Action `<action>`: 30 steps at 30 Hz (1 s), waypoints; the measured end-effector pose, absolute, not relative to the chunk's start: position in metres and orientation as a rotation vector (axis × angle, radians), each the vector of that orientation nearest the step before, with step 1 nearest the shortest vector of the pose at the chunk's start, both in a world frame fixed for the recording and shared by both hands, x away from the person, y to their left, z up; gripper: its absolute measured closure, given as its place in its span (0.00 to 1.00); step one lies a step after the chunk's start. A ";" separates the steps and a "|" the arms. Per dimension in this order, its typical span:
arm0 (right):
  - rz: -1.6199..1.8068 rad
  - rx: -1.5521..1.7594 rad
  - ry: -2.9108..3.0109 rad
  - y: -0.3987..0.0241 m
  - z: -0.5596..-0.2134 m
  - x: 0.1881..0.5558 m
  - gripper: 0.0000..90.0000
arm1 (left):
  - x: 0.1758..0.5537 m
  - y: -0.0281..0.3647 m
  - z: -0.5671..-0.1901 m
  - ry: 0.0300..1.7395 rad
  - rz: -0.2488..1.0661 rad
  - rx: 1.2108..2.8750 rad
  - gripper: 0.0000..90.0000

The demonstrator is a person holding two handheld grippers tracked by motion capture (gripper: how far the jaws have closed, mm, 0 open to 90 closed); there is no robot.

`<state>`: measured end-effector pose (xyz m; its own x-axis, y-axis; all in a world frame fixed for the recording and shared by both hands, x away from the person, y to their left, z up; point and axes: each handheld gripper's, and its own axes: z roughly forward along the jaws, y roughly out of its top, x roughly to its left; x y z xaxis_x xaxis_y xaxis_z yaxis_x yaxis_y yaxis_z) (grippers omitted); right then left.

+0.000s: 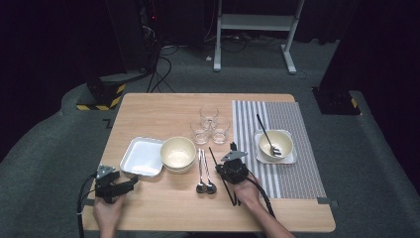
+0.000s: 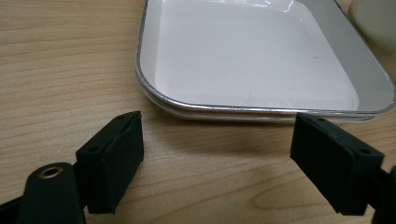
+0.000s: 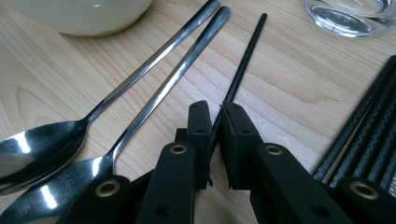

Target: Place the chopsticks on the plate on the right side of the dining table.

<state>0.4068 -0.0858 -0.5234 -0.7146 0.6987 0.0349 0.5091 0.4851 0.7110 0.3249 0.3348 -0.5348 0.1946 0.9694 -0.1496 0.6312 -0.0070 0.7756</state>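
Note:
My right gripper (image 1: 221, 168) (image 3: 215, 121) is shut on a thin black chopstick (image 3: 245, 60) (image 1: 213, 154) that lies on the wooden table (image 1: 158, 114), its far end pointing away from me. Two steel spoons (image 3: 159, 56) (image 1: 204, 171) lie just left of it. Several more black chopsticks (image 3: 369, 135) lie to the right of the jaws. My left gripper (image 1: 130, 182) (image 2: 217, 144) stands open near the front left of the table, with nothing between its pads. Its jaws face the near edge of a white square tray (image 2: 261, 60) (image 1: 141, 157) without touching it.
A cream bowl (image 1: 177, 152) (image 3: 79, 14) sits between the tray and the spoons. Three clear glasses (image 1: 210, 124) stand behind them. On the striped placemat (image 1: 292, 173) at the right, a second bowl (image 1: 275, 145) holds a spoon.

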 end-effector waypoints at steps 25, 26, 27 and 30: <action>1.046 1.024 2.492 -0.075 -0.522 0.416 0.92 | 0.325 0.335 -0.535 1.518 0.569 1.720 0.19; 1.045 1.025 2.492 -0.075 -0.522 0.416 0.92 | 0.325 0.335 -0.535 1.518 0.569 1.721 0.19; 1.044 1.028 2.492 -0.074 -0.522 0.416 0.92 | 0.325 0.335 -0.535 1.518 0.569 1.720 0.19; 1.040 1.018 2.494 -0.073 -0.522 0.418 0.92 | 0.325 0.334 -0.535 1.518 0.571 1.721 0.19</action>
<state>0.4177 -0.0730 -0.5219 -0.7232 0.6898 0.0329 0.5088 0.5000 0.7008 0.3249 0.3343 -0.5348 0.1939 0.9697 -0.1486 0.6312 -0.0073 0.7756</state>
